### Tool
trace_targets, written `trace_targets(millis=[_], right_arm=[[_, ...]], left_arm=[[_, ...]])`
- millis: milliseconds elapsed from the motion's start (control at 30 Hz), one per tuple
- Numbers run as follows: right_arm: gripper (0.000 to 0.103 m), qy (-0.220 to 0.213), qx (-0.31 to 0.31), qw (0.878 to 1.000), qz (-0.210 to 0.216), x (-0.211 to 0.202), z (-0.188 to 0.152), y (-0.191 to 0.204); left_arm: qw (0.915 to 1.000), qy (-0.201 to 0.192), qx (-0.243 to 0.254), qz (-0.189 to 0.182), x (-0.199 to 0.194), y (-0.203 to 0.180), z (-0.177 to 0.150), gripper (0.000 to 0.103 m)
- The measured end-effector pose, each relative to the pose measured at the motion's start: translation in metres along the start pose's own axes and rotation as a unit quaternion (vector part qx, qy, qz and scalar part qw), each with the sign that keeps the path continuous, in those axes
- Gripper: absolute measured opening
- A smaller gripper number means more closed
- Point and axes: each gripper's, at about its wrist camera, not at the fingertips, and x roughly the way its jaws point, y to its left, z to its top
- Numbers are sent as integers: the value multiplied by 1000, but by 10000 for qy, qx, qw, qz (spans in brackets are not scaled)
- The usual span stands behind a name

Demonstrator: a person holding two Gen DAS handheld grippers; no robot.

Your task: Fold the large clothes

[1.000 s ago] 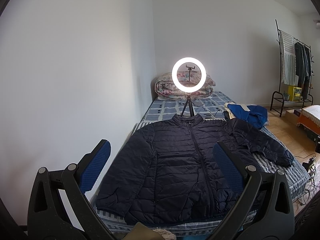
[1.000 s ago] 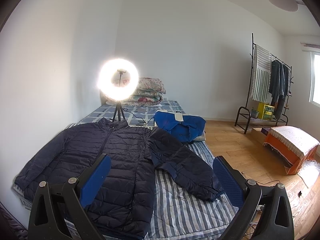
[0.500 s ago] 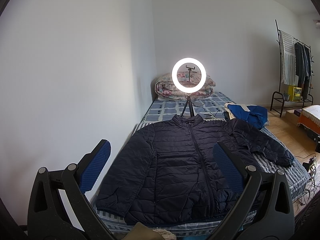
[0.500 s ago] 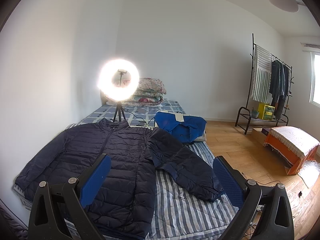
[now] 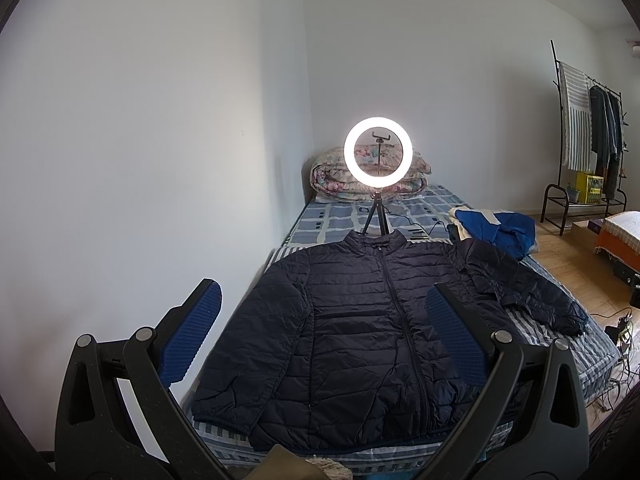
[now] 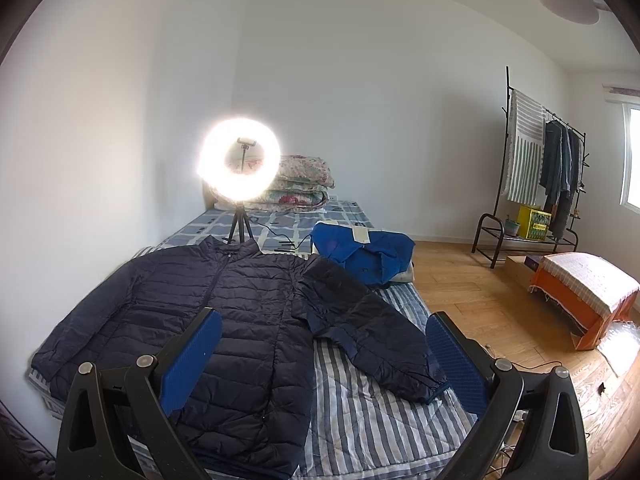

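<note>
A dark navy quilted jacket (image 5: pixel 360 320) lies zipped and face up on the striped bed (image 5: pixel 560 356), collar toward the far wall. One sleeve (image 5: pixel 256 344) lies along the wall side; the other sleeve (image 6: pixel 372 324) stretches out toward the bed's floor-side edge. My left gripper (image 5: pixel 322 332) hovers open above the jacket's hem, holding nothing. My right gripper (image 6: pixel 324 356) is open too, held above the lower part of the outstretched sleeve and the striped sheet (image 6: pixel 360 420).
A lit ring light on a tripod (image 5: pixel 378 156) stands just behind the collar, its cable on the bed. A blue garment (image 6: pixel 364 256) lies beside it, folded quilts (image 5: pixel 372 180) at the head. A clothes rack (image 6: pixel 536 184) and orange stool (image 6: pixel 580 292) stand on the wood floor.
</note>
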Motion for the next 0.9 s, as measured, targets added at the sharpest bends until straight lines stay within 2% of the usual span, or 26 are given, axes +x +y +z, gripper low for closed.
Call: trace_targets(millis=[500,900], right_arm=[[103,22,-23,10000,47,4,-2,6],[103,33,-126,9997,215,16,0,23]], left_arm=[[10000,2,-10,15,-1,0,0,103],[9998,91,39,188,13,10,-4,103]])
